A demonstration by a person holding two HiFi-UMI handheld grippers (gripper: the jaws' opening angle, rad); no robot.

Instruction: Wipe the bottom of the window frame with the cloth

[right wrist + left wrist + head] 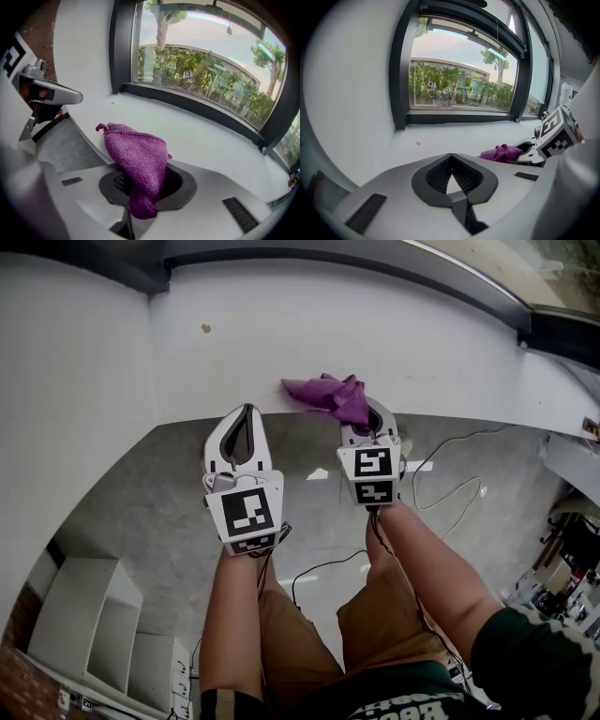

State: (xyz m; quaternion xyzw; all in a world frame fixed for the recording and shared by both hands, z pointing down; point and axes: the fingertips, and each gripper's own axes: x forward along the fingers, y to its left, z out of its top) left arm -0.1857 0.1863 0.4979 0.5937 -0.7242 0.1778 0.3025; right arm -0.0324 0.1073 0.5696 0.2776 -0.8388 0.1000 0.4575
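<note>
Right gripper (373, 423) is clamped on the purple cloth (330, 395). The cloth is bunched at the front edge of the white sill (394, 334), well apart from the dark window frame (197, 108). Left gripper (247, 412) is alongside at the sill edge, jaws together, nothing between them.

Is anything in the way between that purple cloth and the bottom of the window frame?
Nothing visible. The right gripper holds the cloth by the white sill, bare but for a speck up to the dark bottom frame.

Purple knit cloth (137, 157) bunched, clamped in right tongs (140, 186)
</note>
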